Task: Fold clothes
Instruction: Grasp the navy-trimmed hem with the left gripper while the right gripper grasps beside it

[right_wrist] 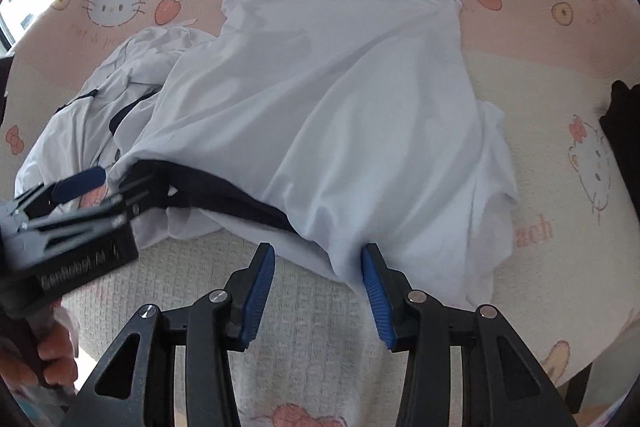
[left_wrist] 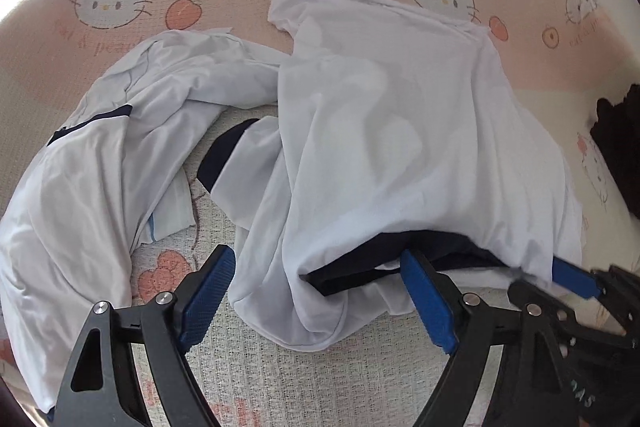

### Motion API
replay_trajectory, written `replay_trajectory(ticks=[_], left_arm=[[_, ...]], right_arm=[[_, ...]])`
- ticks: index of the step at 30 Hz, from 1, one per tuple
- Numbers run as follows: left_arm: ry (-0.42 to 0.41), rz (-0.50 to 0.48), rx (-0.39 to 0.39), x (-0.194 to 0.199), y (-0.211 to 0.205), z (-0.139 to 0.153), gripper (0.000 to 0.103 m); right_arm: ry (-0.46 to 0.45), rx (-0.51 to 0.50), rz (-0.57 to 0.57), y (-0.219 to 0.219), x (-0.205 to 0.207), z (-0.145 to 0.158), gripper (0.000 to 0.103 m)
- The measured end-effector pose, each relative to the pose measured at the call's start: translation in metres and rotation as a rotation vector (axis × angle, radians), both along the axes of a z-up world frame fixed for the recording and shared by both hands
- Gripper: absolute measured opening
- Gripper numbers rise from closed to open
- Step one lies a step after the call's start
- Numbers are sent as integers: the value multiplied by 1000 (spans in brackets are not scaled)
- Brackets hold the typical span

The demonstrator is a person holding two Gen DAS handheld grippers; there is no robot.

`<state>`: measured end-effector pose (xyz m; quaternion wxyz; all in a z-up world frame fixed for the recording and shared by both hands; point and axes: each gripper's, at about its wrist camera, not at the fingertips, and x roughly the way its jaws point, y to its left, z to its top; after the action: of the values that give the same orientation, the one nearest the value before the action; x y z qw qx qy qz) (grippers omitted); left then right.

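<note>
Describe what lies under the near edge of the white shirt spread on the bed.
Under the white shirt, a dark navy band of fabric shows at its near edge, over the cat-print bedspread. How far the band runs beneath is covered.

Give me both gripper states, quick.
Left gripper: open, white shirt between jaws, ungripped.
Right gripper: open, shirt edge at its tips.
</note>
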<state>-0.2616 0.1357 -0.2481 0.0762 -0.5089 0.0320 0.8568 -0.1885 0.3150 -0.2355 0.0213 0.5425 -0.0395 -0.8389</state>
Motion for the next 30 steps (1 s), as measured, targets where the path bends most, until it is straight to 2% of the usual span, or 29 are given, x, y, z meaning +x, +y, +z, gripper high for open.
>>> replay_trajectory(ticks=[6, 7, 8, 10, 13, 16, 20, 22, 24, 26, 28, 30], left_arm=[[-5, -17, -14, -5, -3, -6, 84], [-1, -10, -5, -6, -5, -6, 78], [-4, -3, -7, -7, -6, -7, 74], [-26, 4, 4, -12, -7, -9, 46], [-48, 12, 45, -17, -7, -8, 32], [-24, -4, 25, -18, -2, 0, 22], [23, -28, 2, -19, 2, 14, 19], [49, -26, 35, -20, -1, 23, 19], [49, -12, 90, -22, -7, 28, 18], [45, 11, 144, -25, -12, 32, 15], [41, 28, 186, -27, -16, 34, 15], [33, 33, 189, -28, -17, 35, 15]], right_arm=[[-21, 81, 34, -8, -23, -12, 44], [-20, 83, 31, -8, -25, -12, 40], [-20, 87, 23, -6, -26, -12, 29], [-20, 90, 7, -3, -29, -12, 22], [-12, -4, -43, 13, -32, -6, 17], [15, -59, -87, 28, -34, 3, 17], [73, -48, -113, 39, -32, 17, 17], [125, -29, -100, 36, -26, 27, 18], [164, -44, -46, 26, -22, 35, 21], [184, -18, 34, 8, -21, 38, 38], [196, 19, 122, -13, -22, 37, 38], [189, 61, 185, -31, -25, 31, 38]])
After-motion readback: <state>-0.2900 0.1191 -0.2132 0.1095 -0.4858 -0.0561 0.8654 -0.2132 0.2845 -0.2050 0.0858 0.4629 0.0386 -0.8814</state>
